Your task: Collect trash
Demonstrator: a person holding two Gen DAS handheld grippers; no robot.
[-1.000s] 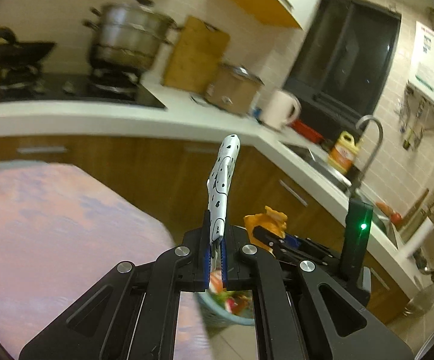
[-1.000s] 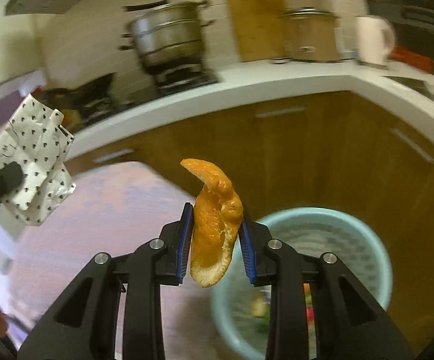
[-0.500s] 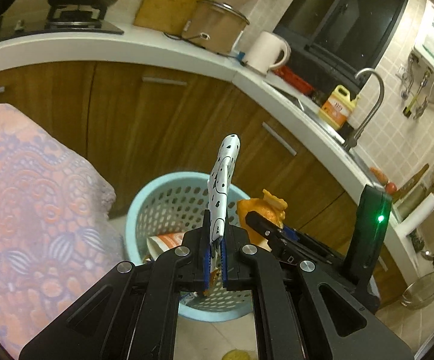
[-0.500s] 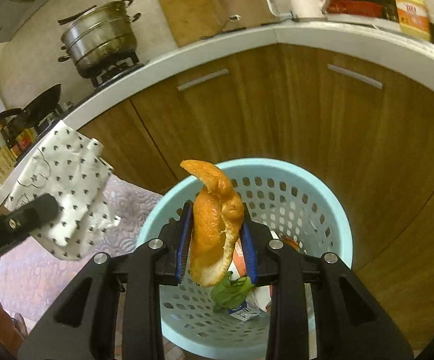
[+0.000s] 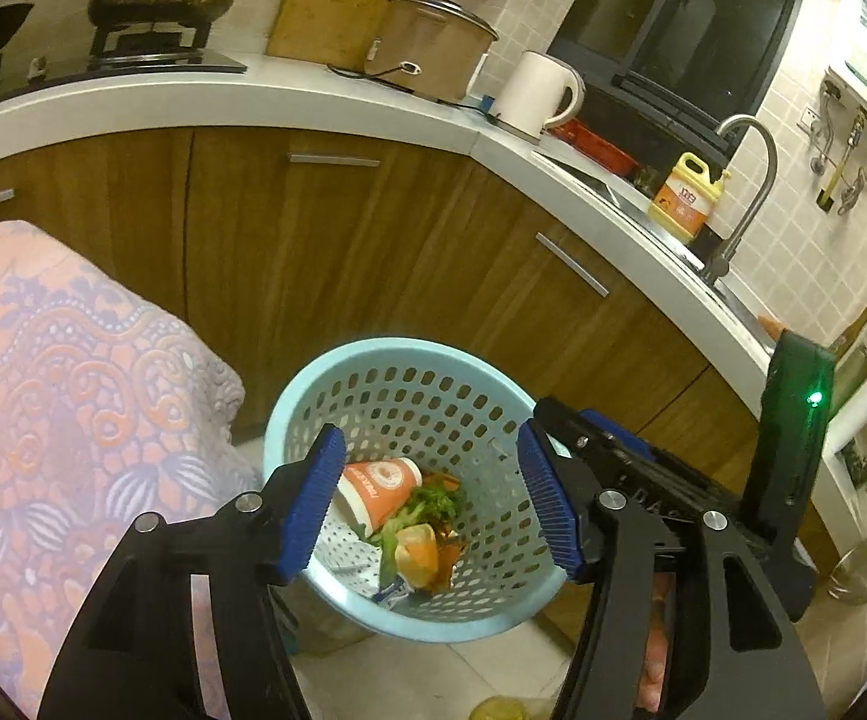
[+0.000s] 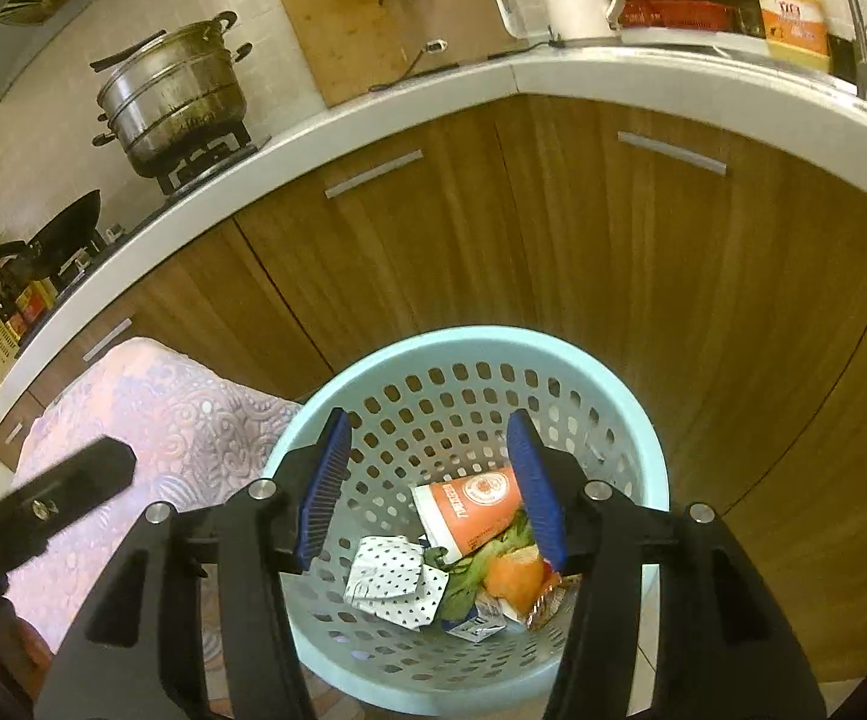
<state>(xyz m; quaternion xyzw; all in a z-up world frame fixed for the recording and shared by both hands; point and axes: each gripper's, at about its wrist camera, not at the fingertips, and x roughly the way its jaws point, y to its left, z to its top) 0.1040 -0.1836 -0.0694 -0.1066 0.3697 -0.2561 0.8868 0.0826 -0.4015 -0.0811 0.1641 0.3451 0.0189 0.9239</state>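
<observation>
A light blue perforated basket stands on the floor by the wooden cabinets. Inside lie an orange paper cup, green leaves, an orange peel and a white dotted paper. My left gripper is open and empty above the basket. My right gripper is open and empty above the basket; it also shows at the right of the left wrist view.
A table with a pink patterned cloth stands left of the basket. Brown cabinets under a white counter curve behind it. On the counter are a steel pot, a kettle and a sink tap.
Both grippers opened over the basket. The dotted paper left my left gripper and the orange peel left my right gripper; both now lie in the basket.
</observation>
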